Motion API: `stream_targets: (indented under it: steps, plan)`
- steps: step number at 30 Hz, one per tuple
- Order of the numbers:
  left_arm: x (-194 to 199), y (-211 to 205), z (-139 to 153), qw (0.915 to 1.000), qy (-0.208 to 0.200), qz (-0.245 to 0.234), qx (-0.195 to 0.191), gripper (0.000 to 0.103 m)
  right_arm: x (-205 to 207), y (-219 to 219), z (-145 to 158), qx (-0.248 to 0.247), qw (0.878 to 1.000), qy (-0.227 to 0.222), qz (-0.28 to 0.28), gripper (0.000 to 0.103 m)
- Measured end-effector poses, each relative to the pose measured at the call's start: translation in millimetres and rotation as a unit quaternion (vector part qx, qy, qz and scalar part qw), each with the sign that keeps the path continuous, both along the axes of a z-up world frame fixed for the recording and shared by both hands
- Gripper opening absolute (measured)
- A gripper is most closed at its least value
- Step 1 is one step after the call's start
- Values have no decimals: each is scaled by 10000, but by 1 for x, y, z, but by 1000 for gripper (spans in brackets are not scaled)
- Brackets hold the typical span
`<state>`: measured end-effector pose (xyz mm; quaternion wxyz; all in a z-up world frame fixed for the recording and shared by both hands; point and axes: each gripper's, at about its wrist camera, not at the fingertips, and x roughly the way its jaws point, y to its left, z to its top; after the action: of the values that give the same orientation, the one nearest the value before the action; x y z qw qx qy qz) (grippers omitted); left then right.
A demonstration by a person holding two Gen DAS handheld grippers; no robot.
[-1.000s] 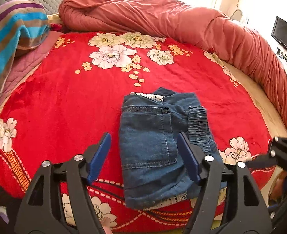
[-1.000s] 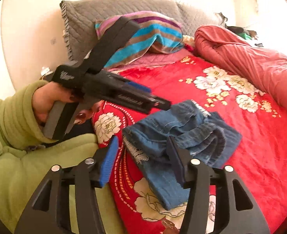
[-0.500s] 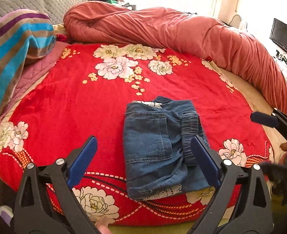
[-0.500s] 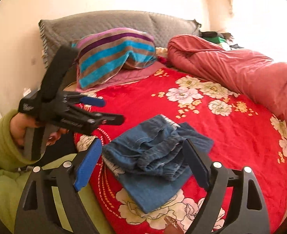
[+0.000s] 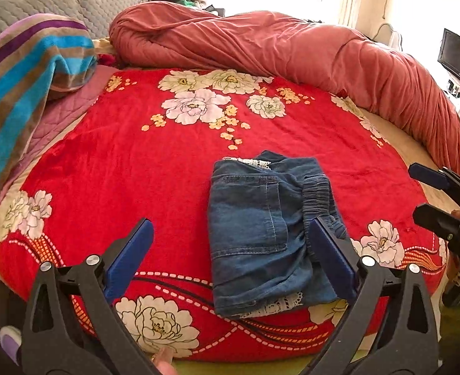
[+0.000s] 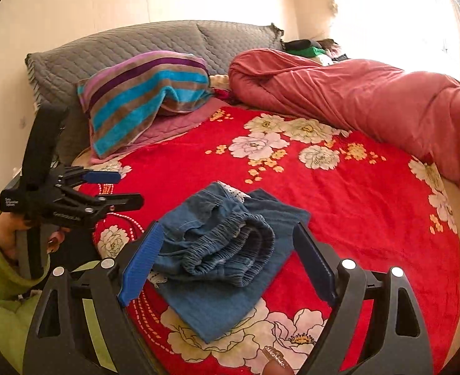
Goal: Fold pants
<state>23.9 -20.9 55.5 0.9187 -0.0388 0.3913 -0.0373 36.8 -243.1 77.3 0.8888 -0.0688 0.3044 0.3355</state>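
Note:
Folded blue denim pants (image 5: 245, 218) lie in a small bundle on the red flowered blanket (image 5: 120, 172), near the bed's front edge. Their elastic waistband (image 6: 230, 243) is bunched on top, and white lace trim shows at both ends. My left gripper (image 5: 230, 223) hovers over the pants with its jaws opening wide; its blue pads touch nothing. My right gripper (image 6: 226, 225) hangs open above the waistband side, also clear of the cloth. Each gripper shows in the other's view: the left gripper (image 6: 130, 187) in a hand with a green sleeve, the right gripper (image 5: 415, 190) at the right edge.
A rolled pink-red quilt (image 5: 292, 47) runs along the back and right of the bed. A striped pillow (image 5: 20, 78) lies at the left, against grey quilted cushions (image 6: 120, 50). A dark screen (image 5: 457, 59) stands far right. The bed's rounded edge is just below the pants.
Both grippers have opened wide and let go of the pants, which now lie flat. The right gripper has drawn back and rolled level; the left has barely moved.

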Motion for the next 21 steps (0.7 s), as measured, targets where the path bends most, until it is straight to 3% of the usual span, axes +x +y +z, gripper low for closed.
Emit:
stream_targets:
  steps: [12,21]
  plan:
    - [-3,8,-11,9999,120,99,-22,93,7,5,-14,-333,9988,190,-297,84]
    - [7,11,-23,9995,250,164,-37,93,27,4,-40,-453,9938,707,-728,84]
